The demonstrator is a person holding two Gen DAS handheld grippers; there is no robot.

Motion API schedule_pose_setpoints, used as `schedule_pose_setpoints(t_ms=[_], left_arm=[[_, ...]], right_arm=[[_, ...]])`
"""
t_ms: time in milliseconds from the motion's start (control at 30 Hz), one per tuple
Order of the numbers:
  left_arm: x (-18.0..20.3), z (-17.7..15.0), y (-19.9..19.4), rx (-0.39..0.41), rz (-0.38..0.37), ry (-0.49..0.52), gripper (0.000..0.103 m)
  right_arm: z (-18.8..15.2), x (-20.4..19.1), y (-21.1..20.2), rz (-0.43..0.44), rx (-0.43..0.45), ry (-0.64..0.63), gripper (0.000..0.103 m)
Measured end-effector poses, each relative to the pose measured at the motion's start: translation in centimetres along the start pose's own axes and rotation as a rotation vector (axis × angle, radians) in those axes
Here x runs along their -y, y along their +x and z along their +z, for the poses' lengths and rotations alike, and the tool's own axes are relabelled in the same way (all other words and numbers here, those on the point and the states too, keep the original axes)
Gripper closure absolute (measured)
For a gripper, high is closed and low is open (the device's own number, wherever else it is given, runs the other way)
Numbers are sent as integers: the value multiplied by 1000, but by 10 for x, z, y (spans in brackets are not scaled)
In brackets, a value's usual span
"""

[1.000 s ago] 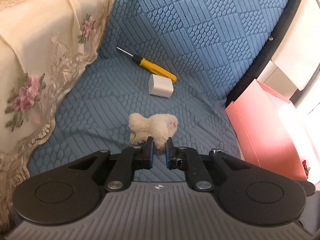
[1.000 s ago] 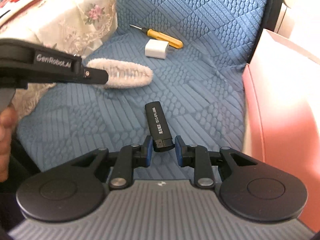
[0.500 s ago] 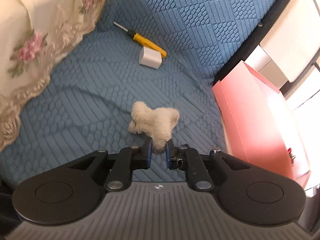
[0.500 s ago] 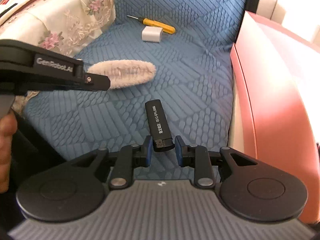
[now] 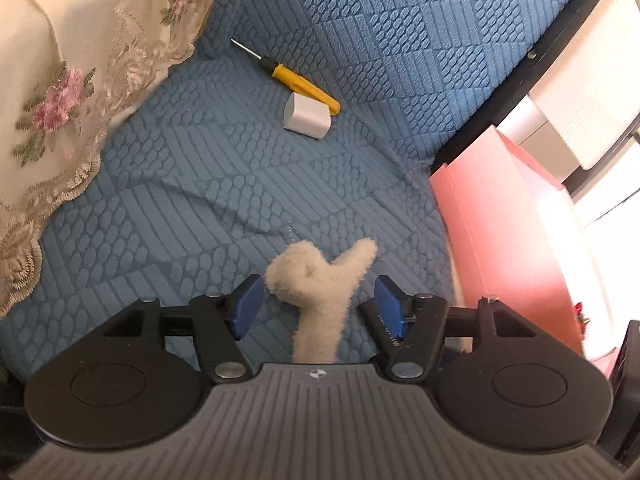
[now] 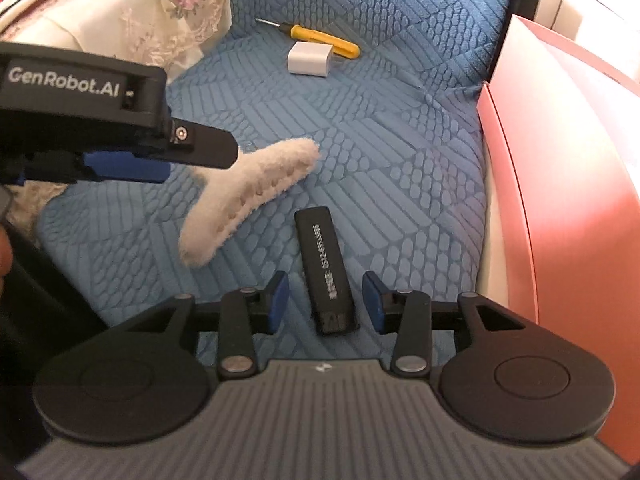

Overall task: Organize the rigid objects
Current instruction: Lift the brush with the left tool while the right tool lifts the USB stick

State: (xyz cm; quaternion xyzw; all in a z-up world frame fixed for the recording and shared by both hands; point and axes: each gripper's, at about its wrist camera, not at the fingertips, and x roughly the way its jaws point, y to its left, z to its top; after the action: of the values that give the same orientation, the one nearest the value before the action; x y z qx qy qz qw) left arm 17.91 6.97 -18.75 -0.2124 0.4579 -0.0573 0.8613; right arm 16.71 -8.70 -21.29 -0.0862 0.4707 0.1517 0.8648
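My left gripper is open, and a fluffy cream hair clip sits loose between its fingers, tilting down; it also shows in the right wrist view below the left gripper's fingers. My right gripper is open, with a black USB stick loose between its fingers over the blue quilted seat. A yellow screwdriver and a white charger plug lie at the back of the seat, also in the right wrist view.
A pink box stands at the seat's right edge, also in the right wrist view. A cream floral lace cover drapes over the left. White furniture stands behind the box.
Both grippers have opened. The hair clip has slipped free and tilts down between the left fingers. The USB stick is released between the right fingers.
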Motion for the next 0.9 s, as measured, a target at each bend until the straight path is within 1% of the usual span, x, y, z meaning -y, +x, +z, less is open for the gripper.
schedule_pose_setpoints(t_ms=[67,133,233,333,367,400,533,633,733,900], left_arm=[[-1,1,3,-5,11,11,36],[-1,2,5,-10,7,20,36],[1,2,5,-2,5,46,36],[6,-1,6,-3,20,83,36],[7,-1,7,-4,20,90,36],[8,-2,7,-5,19,96,36],[10,-3,9,-5,32,120,36],[11,-3,9,4,35,132,36],[11,-2,8,18,42,150,36],[14,-3,13,9,45,179,36]], right_arm=[[3,-1,3,-13,13,-13,60],[6,-1,5,-12,25,-9,60],[9,5,10,9,23,39,61],[9,5,11,11,31,45,65],[9,4,11,13,32,36,72],[9,3,11,20,31,29,75],[7,-8,9,2,36,-42,75],[8,-5,7,-1,39,-29,75],[7,-2,5,-58,38,-37,75],[2,8,1,-70,31,5,75]])
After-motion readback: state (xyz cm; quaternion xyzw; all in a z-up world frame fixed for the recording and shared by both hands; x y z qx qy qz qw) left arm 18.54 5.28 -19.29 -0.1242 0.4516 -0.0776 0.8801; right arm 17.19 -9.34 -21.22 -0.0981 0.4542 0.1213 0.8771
